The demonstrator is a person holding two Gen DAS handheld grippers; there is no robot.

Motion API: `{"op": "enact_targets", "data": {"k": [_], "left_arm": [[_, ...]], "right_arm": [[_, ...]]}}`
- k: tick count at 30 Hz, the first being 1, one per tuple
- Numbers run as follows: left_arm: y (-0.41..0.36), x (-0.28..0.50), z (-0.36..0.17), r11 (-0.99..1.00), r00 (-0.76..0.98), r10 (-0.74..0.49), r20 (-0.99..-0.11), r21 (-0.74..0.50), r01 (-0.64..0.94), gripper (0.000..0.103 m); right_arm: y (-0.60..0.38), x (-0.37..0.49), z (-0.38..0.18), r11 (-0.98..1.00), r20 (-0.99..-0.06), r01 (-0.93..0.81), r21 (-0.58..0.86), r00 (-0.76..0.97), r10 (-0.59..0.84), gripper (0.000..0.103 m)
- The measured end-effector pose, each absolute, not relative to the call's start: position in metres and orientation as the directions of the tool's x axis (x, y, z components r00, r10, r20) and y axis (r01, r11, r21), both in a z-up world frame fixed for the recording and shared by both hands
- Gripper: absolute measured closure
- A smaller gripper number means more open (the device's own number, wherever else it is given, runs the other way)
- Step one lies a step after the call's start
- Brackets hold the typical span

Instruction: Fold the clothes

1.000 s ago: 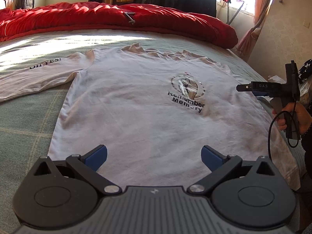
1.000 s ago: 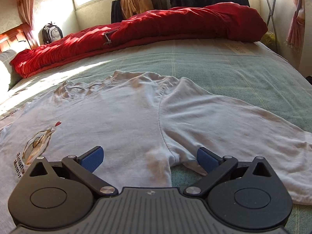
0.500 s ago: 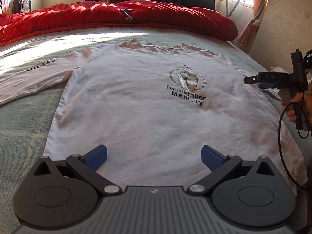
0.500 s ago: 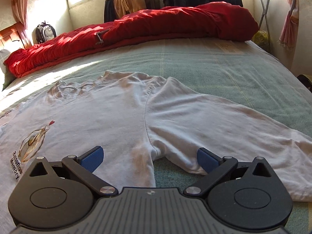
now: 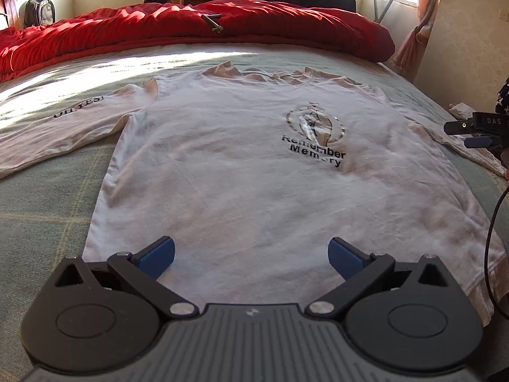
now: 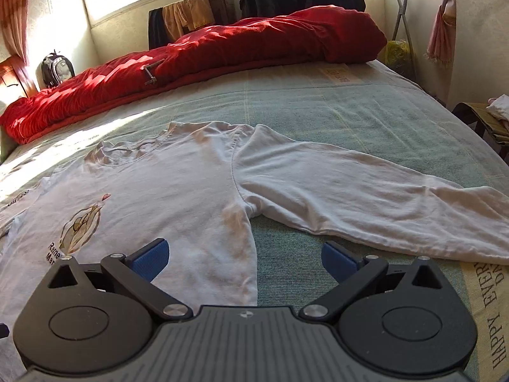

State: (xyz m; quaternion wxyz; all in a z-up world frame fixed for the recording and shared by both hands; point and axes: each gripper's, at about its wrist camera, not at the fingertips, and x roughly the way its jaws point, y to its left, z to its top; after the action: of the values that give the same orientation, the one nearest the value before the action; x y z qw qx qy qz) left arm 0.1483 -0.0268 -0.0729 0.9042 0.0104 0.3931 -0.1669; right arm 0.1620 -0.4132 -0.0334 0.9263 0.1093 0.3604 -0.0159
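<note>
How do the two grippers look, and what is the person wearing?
Each gripper, left and right, has a black body with two round discs, a ribbed grey centre plate, black link arms with silver pivots, and blue pads. A black cable hangs from the right one. A dark patterned sleeve shows.
</note>
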Motion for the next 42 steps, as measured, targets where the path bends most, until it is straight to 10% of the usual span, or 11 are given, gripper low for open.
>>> {"op": "enact_targets", "data": {"k": [11, 23, 42], "left_arm": [[-0.038, 0.108, -0.083, 0.916, 0.631, -0.227, -0.742, 0.058, 0.397, 0.001], [-0.03, 0.061, -0.07, 0.865, 0.652, -0.274, -0.707, 0.115, 0.489, 0.001], [0.015, 0.062, -0.067, 0.891, 0.613, -0.371, -0.697, -0.082, 0.447, 0.001]], "right_arm": [[-0.3, 0.095, -0.075, 0.987, -0.746, -0.156, -0.037, 0.662, 0.077, 0.0], [-0.299, 0.05, -0.089, 1.0, -0.729, -0.022, 0.004, 0.685, 0.018, 0.0], [-0.286, 0.034, -0.069, 1.0, -0.737, 0.005, -0.003, 0.676, -0.006, 0.0]]}}
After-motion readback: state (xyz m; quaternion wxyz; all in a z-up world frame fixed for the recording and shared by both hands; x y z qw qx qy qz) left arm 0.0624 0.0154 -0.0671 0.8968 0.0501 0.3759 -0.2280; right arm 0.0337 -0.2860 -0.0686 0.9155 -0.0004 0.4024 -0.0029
